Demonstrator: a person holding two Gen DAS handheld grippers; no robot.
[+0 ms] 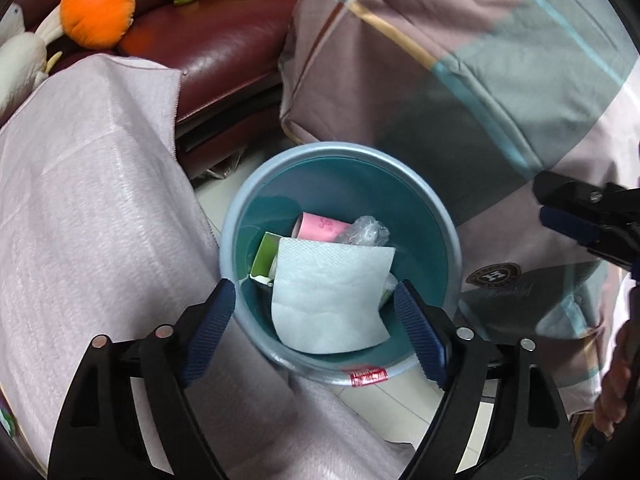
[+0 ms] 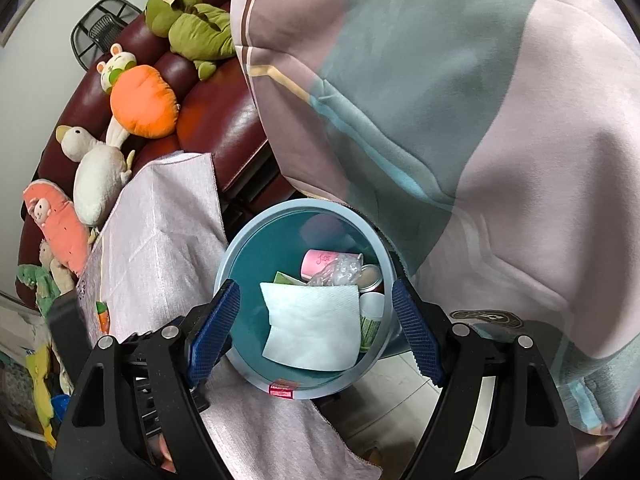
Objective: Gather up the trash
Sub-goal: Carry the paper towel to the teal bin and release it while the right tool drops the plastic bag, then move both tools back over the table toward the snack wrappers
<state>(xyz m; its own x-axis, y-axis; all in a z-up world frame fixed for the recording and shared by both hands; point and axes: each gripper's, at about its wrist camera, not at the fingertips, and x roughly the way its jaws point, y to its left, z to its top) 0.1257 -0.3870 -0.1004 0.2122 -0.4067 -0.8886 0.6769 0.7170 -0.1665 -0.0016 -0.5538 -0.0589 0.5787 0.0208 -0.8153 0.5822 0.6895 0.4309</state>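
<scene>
A round blue bin [image 1: 240, 216] stands on the floor below both grippers. A white paper tissue [image 1: 332, 300] lies on top of its contents, over a pink cup [image 1: 320, 228], a green carton [image 1: 266, 256] and crumpled clear plastic [image 1: 366, 232]. My left gripper [image 1: 314, 296] hangs open above the bin's near rim, its blue pads apart from the tissue. In the right wrist view my right gripper [image 2: 316, 292] is also open over the bin [image 2: 240, 248], with nothing between its pads. That view shows the tissue [image 2: 312, 324], the pink cup [image 2: 320, 260] and a can [image 2: 370, 276].
A pale woven cloth [image 1: 80, 180] drapes close on the bin's left. A plaid quilt [image 1: 480, 80] hangs on its right. Behind is a dark red sofa [image 1: 224, 40] with plush toys [image 2: 144, 100]. Tiled floor [image 1: 400, 400] shows beside the bin. A hand [image 1: 616, 380] is at the right edge.
</scene>
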